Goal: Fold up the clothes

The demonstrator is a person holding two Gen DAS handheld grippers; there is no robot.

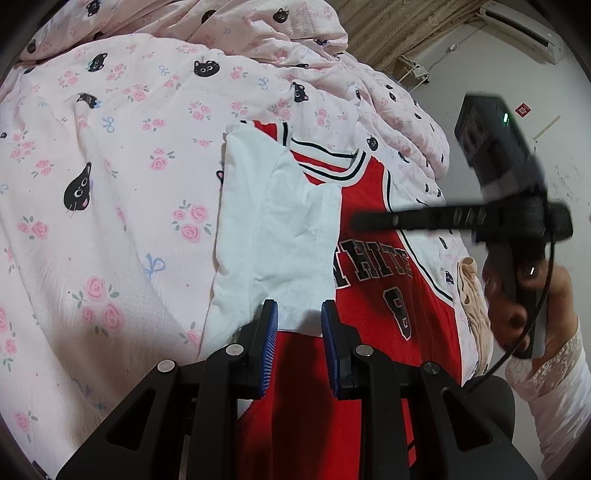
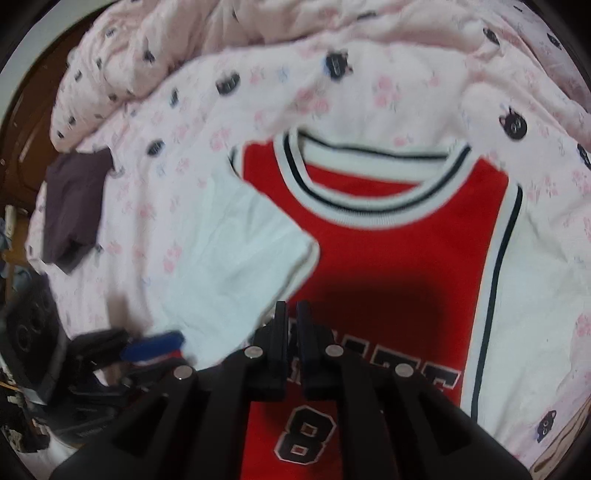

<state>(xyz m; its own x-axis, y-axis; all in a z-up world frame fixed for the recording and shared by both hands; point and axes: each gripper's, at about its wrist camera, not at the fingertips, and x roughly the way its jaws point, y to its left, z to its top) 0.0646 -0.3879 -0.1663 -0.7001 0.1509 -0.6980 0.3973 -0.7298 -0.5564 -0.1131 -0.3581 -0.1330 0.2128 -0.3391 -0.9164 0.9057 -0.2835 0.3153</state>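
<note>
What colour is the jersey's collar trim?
White with a black stripe, clearest in the right wrist view.

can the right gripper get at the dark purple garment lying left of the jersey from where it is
Probably yes: the dark purple garment lies in the open on the bedding, nothing on it. The right gripper is shut above the jersey and would need to cross over.

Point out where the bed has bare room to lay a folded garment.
Free: the floral bedcover left of the jersey, below the bunched quilt. Crowded: the jersey's right side, where the right tool hovers and a beige garment lies at the bed's edge.
</note>
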